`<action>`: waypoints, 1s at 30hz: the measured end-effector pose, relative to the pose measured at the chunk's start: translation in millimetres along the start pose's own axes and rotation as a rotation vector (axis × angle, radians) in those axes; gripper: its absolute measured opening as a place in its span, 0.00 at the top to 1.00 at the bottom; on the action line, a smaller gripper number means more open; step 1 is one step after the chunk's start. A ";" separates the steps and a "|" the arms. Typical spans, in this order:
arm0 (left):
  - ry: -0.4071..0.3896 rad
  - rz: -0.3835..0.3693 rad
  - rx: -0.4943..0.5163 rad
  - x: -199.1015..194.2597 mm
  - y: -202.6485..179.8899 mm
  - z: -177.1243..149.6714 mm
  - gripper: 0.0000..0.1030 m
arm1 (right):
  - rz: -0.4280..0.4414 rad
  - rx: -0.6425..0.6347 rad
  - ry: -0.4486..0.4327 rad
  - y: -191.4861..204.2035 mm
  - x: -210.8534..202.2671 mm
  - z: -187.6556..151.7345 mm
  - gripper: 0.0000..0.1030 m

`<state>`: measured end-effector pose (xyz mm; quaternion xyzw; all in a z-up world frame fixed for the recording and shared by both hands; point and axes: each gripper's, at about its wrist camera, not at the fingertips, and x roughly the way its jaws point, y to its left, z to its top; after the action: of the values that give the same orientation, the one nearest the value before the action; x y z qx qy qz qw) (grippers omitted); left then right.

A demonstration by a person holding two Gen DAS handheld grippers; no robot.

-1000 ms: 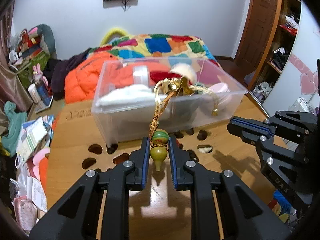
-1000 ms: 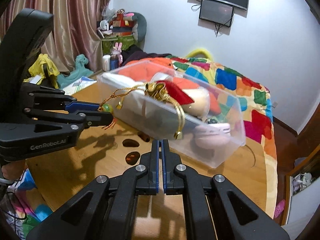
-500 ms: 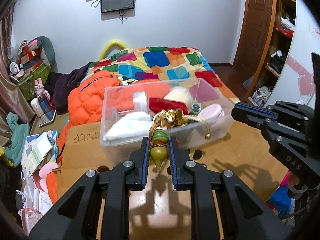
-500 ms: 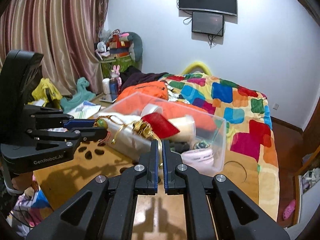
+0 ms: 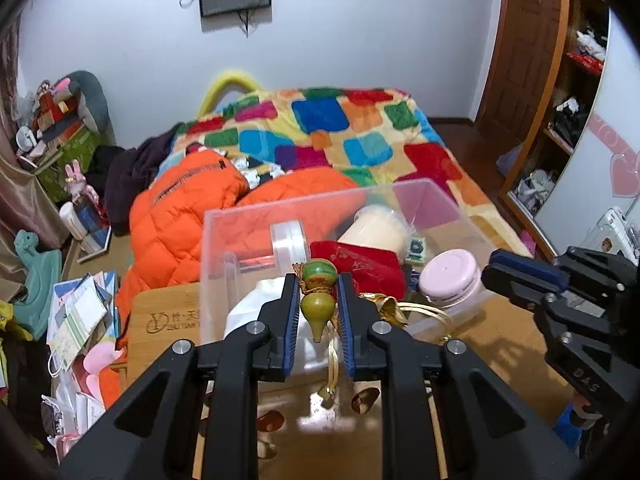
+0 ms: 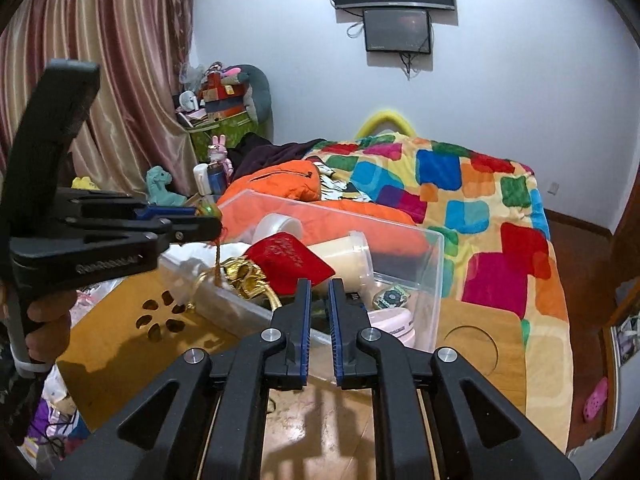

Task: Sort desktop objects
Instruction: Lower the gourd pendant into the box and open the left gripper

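Several things already lie in the clear box (image 5: 248, 240); left gripper (image 5: 318, 304) clamps the gourd charm (image 5: 318, 294) above it, unreleased; right gripper (image 6: 319, 308) fingers are opening, empty.

We see the clear box (image 5: 224, 264) open at the top, so we could come in from above. Inside it is crowded: a red pouch (image 5: 360, 266), a cream cup (image 5: 374, 230), a pink jar (image 5: 452, 282) and a tape roll (image 5: 288, 240). The wooden table (image 6: 476, 344) beside the box is bare, and the orange jacket (image 5: 188, 216) crowds its far side.
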<state>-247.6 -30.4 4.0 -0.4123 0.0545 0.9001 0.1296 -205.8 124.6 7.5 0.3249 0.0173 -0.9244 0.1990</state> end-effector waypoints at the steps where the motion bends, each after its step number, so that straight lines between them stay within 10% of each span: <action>1: 0.009 -0.013 -0.001 3.4 0.9 -0.1 0.83 | 0.004 0.007 0.007 -1.9 2.2 0.0 0.84; 7: 0.042 -0.042 -0.024 16.6 6.4 -5.5 0.80 | -0.017 -0.011 0.003 -2.6 7.9 1.5 0.63; 11: 0.023 -0.082 -0.051 12.6 13.1 -5.3 0.42 | -0.014 0.001 0.021 -5.3 14.7 2.0 0.62; 15: -0.033 -0.104 -0.054 -4.1 14.7 -5.1 0.38 | -0.020 0.007 0.021 -5.8 16.1 0.5 0.55; 30: -0.204 0.146 -0.013 -46.0 -1.4 -25.8 0.14 | -0.139 0.060 -0.028 -7.1 -3.4 -4.4 0.18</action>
<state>-199.6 -43.0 21.8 -0.3144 0.0653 0.9447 0.0660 -203.5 133.1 5.4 0.3156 0.0094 -0.9406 0.1247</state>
